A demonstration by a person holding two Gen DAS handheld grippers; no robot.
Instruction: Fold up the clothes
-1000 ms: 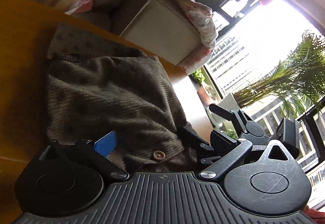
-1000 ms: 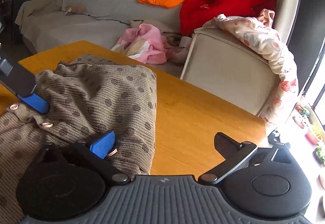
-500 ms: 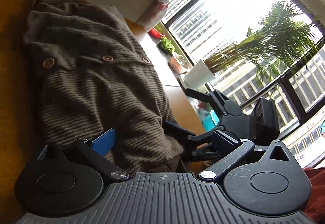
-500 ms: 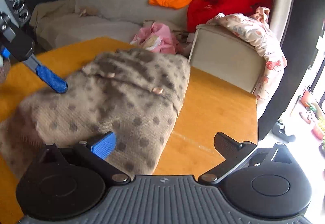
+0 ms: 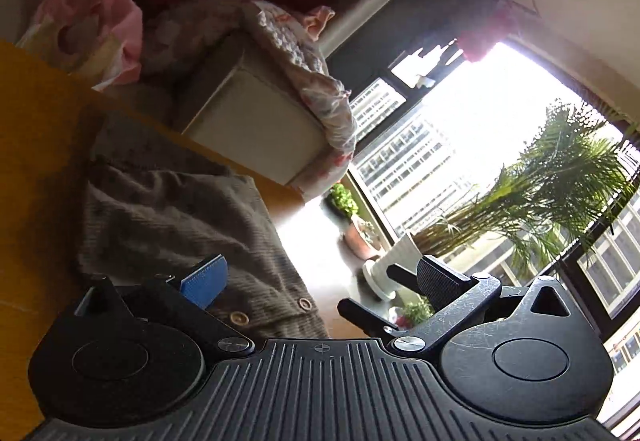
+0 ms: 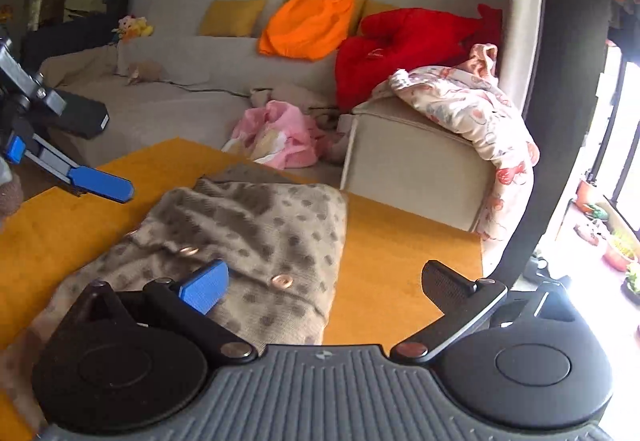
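A brown knitted cardigan [image 6: 256, 237] with dark dots and copper buttons lies folded on the yellow table [image 6: 396, 273]. It also shows in the left wrist view [image 5: 180, 217]. My right gripper [image 6: 320, 281] is open and empty above the cardigan's near edge. My left gripper [image 5: 320, 273] is open and empty, its blue pad over the cardigan's buttoned edge. The left gripper also shows in the right wrist view [image 6: 80, 161], raised above the table's left side. The right gripper's black fingers [image 5: 404, 277] show in the left wrist view.
A beige armchair [image 6: 408, 165] draped with a floral blanket [image 6: 472, 117] stands just behind the table. Pink clothes [image 6: 276, 137] lie on the grey sofa [image 6: 180, 81] with orange and red cushions. A window and potted palm [image 5: 552, 177] are to the right.
Both grippers have let go of the cardigan and drawn back from it. The cardigan now lies folded and still on the table. The left gripper has lifted away to the left.
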